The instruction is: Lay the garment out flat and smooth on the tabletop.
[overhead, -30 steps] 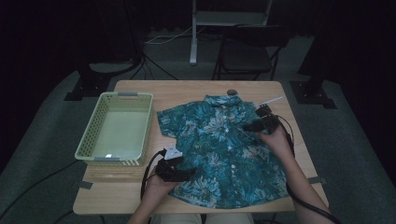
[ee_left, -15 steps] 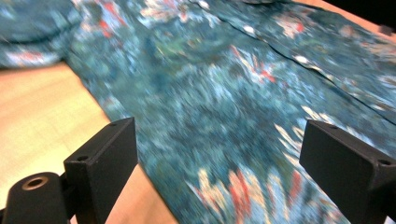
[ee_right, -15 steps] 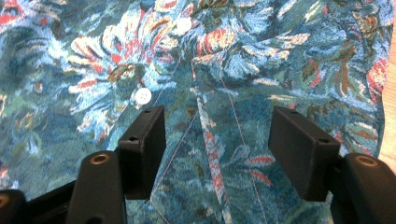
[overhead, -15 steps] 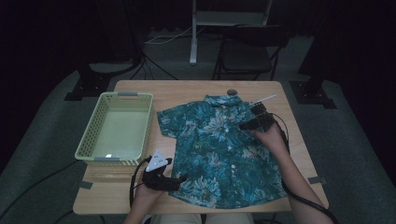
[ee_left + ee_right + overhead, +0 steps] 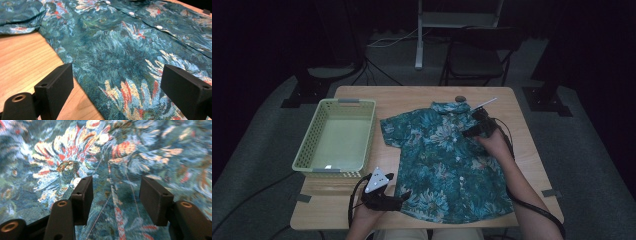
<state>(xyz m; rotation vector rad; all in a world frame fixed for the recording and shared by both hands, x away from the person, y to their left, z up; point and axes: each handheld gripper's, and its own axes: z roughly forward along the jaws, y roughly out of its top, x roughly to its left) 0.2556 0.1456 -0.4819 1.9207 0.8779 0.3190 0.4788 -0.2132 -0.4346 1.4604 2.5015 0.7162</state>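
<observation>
A teal floral short-sleeved shirt (image 5: 447, 165) lies spread flat on the wooden table (image 5: 362, 100), collar at the far side. My left gripper (image 5: 403, 198) is at the near left corner of the hem. Its jaws have just been opening and stand wide open in the left gripper view (image 5: 120, 92), with the hem edge of the shirt (image 5: 130, 62) lying flat on the table beyond them. My right gripper (image 5: 468, 131) hovers over the shirt's right chest. Its jaws (image 5: 118, 200) have just been closing but stand apart, close above the fabric (image 5: 62, 157), not pinching it.
A pale green basket (image 5: 370, 132) stands empty on the table's left side. A small dark object (image 5: 459, 98) sits at the far edge by the collar. Cables trail from both grippers. A chair (image 5: 482, 55) and a stand (image 5: 419, 45) are behind the table.
My left gripper has drawn back off the hem toward the near left and its jaws have opened. My right gripper has shifted left and lower over the shirt's chest.
</observation>
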